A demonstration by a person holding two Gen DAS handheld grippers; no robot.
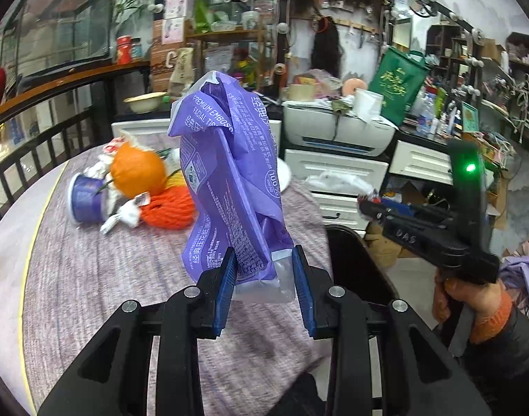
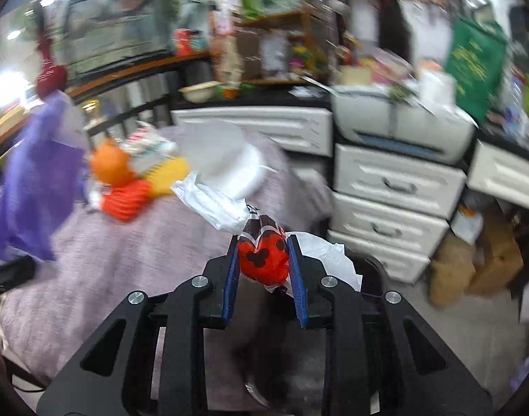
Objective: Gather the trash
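- Both your grippers are loaded: left gripper [image 1: 264,270] clamps the purple facial-tissue wrapper [image 1: 229,180] upright above the table [image 1: 91,270].
- Your right gripper [image 2: 263,263] pinches a red wrapper with black spots [image 2: 262,258], white wrapper [image 2: 212,202] attached.
- Black bin [image 1: 354,260] sits just beside the table edge.
- Orange [image 1: 137,171], purple cup [image 1: 85,199] and yarn [image 1: 169,209] lie on the table.

Bright indoor light, fisheye-warped edges, right view motion-blurred
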